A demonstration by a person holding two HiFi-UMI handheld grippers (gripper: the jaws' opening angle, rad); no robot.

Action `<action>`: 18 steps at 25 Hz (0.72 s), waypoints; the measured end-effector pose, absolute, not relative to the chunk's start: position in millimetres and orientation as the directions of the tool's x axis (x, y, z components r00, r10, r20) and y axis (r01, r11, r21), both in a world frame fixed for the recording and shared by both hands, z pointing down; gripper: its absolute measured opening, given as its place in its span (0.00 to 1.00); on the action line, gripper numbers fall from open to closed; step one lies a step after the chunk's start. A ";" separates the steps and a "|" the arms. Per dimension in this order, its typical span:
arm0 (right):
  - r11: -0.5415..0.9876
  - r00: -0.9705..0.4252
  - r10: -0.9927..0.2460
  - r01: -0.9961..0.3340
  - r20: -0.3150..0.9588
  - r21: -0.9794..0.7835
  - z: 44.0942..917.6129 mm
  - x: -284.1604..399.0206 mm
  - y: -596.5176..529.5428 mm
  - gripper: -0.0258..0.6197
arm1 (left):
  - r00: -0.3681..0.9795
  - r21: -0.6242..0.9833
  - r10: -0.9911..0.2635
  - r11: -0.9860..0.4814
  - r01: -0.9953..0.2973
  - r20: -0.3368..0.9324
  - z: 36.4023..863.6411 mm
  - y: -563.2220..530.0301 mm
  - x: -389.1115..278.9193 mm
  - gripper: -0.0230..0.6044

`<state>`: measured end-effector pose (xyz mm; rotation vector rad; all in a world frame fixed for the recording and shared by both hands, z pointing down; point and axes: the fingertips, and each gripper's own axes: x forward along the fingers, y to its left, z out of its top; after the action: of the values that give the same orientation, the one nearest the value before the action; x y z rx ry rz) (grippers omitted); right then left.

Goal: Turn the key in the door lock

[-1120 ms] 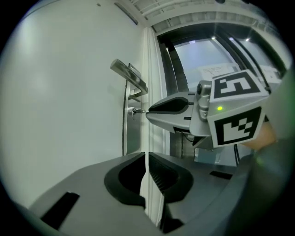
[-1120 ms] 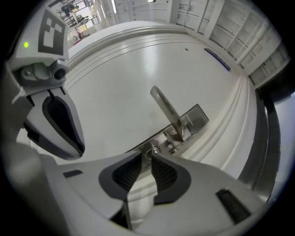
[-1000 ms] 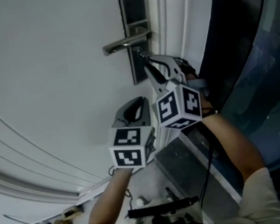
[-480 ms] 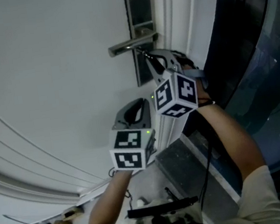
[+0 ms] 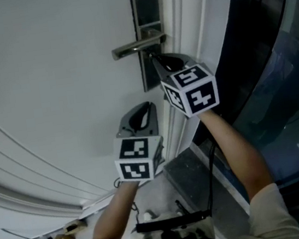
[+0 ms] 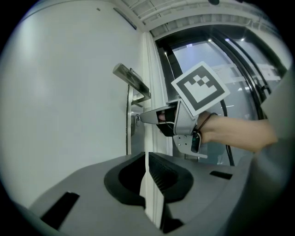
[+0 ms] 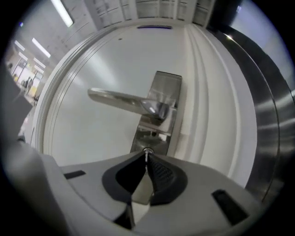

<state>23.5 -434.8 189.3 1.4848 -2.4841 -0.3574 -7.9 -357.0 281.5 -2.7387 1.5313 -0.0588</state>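
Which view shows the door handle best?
The right gripper view: the door handle faces the camera, its whole lever visible. The head view shows the door handle small and dim near the top; the left gripper view sees it foreshortened from the side.

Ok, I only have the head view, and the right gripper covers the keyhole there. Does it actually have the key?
Observer: Yes. In the right gripper view, the right gripper has just been closing its jaws, and their tips now pinch the key in the lock.
Operator: And is the left gripper holding anything? I only see its cube.
Observer: No. The left gripper view shows the left gripper with its jaws together and nothing between them.
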 end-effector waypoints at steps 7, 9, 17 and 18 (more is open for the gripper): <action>0.523 -0.530 -0.847 -0.842 0.025 -0.134 186.1 29.2 -434.2 0.07 | 0.513 -0.001 -0.858 -0.514 -0.858 0.016 282.4 -348.7 -8.8 0.06; 0.532 -0.554 -0.832 -0.795 -0.007 -0.292 185.7 31.8 -434.9 0.08 | 0.511 0.001 -0.860 -0.511 -0.860 0.019 283.0 -348.5 -10.0 0.06; 0.500 -0.582 -0.807 -0.581 -0.103 -0.642 187.7 36.9 -438.1 0.08 | 0.497 0.009 -0.868 -0.497 -0.868 0.018 283.4 -343.2 -16.0 0.06; 0.490 -0.580 -0.807 -0.548 -0.114 -0.678 188.5 37.9 -438.8 0.08 | 0.496 0.009 -0.868 -0.496 -0.868 0.017 283.6 -342.7 -15.6 0.06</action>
<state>37.9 -438.8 188.5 1.4820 -3.0590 1.1040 -15.6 -342.7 283.6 -2.7314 1.5845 -0.0171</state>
